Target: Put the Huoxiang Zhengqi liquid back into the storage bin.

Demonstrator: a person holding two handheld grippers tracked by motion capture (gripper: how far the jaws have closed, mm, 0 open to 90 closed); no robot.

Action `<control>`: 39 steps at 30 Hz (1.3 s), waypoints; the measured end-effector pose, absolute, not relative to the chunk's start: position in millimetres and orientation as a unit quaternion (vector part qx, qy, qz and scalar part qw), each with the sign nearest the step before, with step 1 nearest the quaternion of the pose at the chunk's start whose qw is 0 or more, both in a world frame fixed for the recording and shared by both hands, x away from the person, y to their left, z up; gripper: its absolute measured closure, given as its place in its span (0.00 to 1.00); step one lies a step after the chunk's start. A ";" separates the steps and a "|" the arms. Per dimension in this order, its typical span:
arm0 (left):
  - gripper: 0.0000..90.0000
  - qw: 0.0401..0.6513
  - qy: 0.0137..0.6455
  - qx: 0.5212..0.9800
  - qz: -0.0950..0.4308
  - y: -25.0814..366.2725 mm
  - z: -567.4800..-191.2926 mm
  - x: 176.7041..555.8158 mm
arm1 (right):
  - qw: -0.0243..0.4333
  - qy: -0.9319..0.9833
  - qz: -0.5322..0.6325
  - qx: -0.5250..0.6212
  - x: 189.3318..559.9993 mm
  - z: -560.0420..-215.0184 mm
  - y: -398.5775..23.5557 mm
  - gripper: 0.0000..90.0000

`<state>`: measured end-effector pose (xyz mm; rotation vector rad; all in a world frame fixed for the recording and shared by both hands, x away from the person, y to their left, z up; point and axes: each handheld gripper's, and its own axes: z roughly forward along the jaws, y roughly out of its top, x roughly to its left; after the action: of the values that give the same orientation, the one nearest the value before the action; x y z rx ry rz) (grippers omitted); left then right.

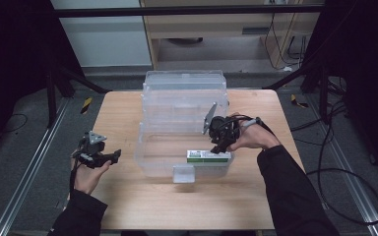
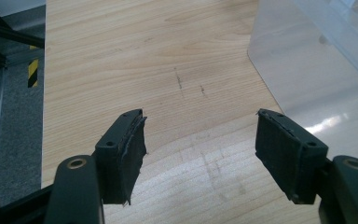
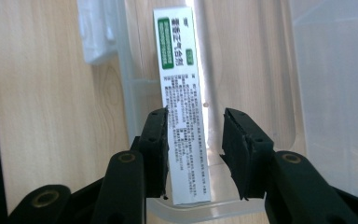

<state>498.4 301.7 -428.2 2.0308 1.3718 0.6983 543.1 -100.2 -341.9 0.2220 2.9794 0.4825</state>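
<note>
Right gripper view, box [image 3: 182, 93] between apparently (loosely) parted jaws

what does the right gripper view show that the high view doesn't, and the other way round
Right gripper view: the small print and green label on the white box, and a gap between the box and one of the right gripper's pads, so the jaws stand open around it.

High view: the whole clear plastic bin on the wooden table, and the left gripper held off to the bin's side, over bare wood.

Both: the box lying inside the bin near its front wall, the bin's front latch, and the right gripper directly over the box.
</note>
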 end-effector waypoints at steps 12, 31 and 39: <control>0.36 0.293 0.516 0.761 0.263 302.1 -427.9 498.3 | 0.040 0.979 0.183 0.077 519.1 -341.3 -81.8 0.64; 0.36 0.292 0.516 0.762 0.261 302.4 -428.7 498.8 | 0.015 0.981 0.183 0.065 509.7 -371.3 -51.7 0.60; 0.36 0.292 0.516 0.762 0.260 302.0 -429.6 499.0 | 0.007 0.984 0.168 0.061 511.1 -382.2 -45.9 0.63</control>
<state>499.0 302.0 -429.6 2.0319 1.3748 0.6940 511.1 -45.9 -382.2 0.1903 3.0774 0.5263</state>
